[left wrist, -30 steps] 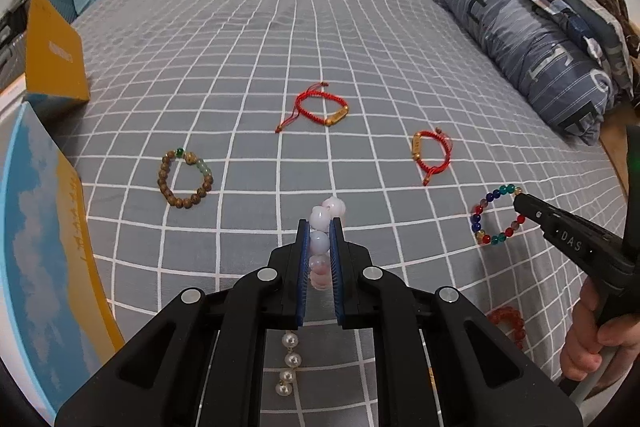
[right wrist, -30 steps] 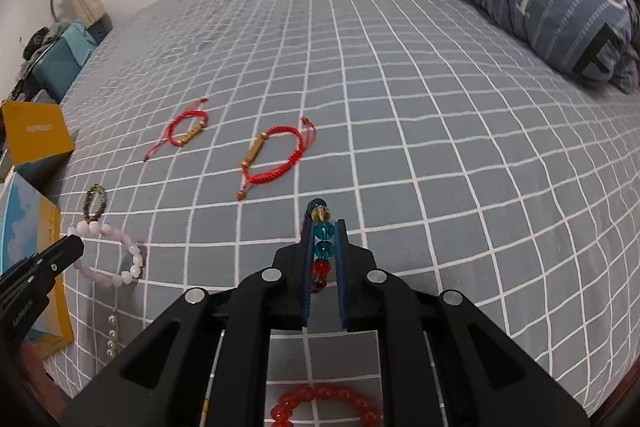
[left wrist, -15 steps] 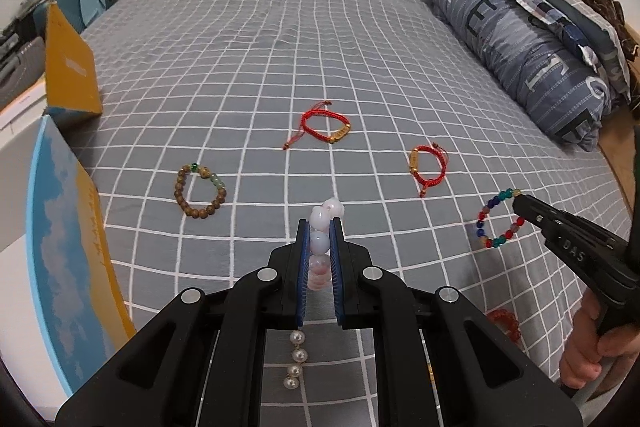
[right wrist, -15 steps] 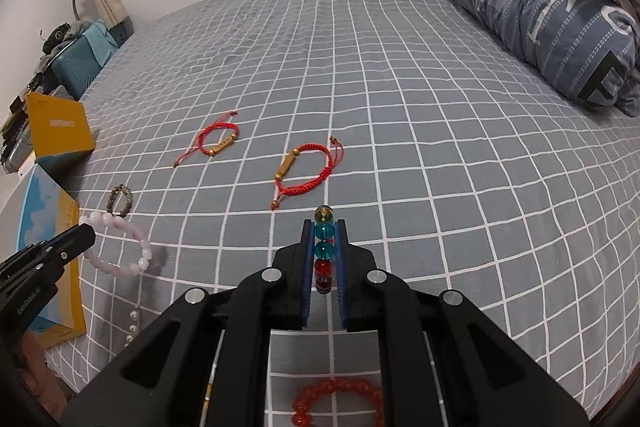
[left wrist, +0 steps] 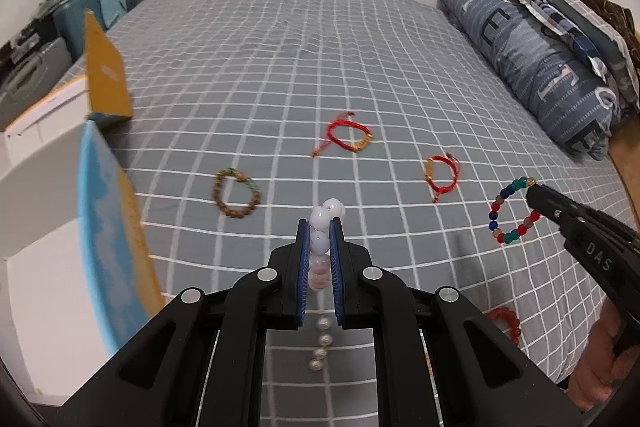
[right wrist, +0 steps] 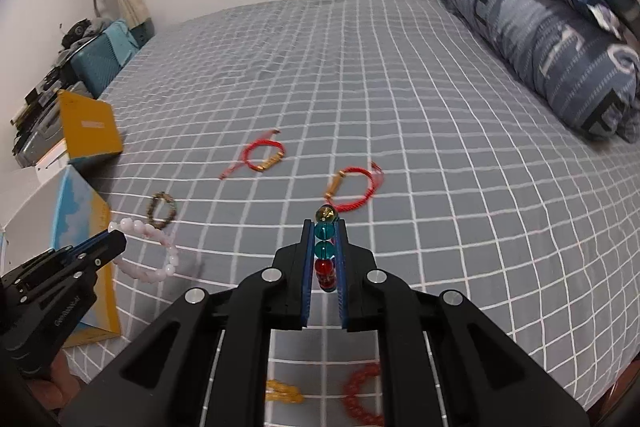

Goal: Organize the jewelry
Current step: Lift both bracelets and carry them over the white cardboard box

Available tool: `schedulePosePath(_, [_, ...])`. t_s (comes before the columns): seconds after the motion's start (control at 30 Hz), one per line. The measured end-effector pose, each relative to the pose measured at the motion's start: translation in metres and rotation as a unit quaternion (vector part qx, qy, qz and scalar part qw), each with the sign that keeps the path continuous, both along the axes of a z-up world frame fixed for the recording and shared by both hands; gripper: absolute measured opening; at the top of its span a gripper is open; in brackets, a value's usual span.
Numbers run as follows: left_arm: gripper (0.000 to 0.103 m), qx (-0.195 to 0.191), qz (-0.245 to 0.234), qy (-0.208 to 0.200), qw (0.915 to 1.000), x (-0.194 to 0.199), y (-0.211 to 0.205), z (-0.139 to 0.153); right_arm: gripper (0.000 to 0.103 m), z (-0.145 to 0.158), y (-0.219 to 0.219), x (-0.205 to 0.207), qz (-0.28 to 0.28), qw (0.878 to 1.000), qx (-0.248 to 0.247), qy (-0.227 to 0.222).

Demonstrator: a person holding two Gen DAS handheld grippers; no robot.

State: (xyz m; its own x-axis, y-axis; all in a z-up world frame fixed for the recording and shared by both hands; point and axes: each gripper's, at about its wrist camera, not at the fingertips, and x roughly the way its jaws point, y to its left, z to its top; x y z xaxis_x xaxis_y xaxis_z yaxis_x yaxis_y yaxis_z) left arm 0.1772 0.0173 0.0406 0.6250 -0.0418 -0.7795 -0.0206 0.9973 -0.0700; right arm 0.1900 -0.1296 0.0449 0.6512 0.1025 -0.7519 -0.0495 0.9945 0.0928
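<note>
My left tool [left wrist: 319, 227] is pinching the pale pink bead bracelet [left wrist: 320, 251], and the beads stand in a line between the blue pads, so the long axis of this part runs along my fingers, toward 12 o'clock. The rest of the loop hangs free in the air. My right tool [right wrist: 325, 227] is pressed on the multicolour bead bracelet [right wrist: 325, 247] in the same manner; in the left view its loop [left wrist: 514, 211] hangs at about 3 o'clock from my left tool, above the bed [left wrist: 280, 39].

The open box [left wrist: 48, 211] with the blue and yellow wall is at my 9 o'clock, just beside my left tool, and well apart from the right one. I judge that the left hand is the nearer one for the putting in, and it must turn toward 9 o'clock.

The wooden bracelet [left wrist: 236, 193] lies on the bed at 11 o'clock, and two red cord bracelets [left wrist: 348, 137] [left wrist: 440, 175] lie at 12 and 1 o'clock
</note>
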Motion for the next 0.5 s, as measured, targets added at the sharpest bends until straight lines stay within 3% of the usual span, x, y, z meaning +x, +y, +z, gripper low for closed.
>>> schedulePosePath(0.27, [0.009, 0.016, 0.041, -0.021, 0.9988, -0.023, 0.046, 0.040, 0.009, 0.041, 0.058, -0.006, 0.040, 0.999, -0.005, -0.023])
schedulePosePath(0.5, [0.009, 0.030, 0.098, -0.041, 0.9939, -0.058, 0.115, 0.076, 0.009, 0.065, 0.131, -0.013, 0.097, 0.994, 0.010, -0.038])
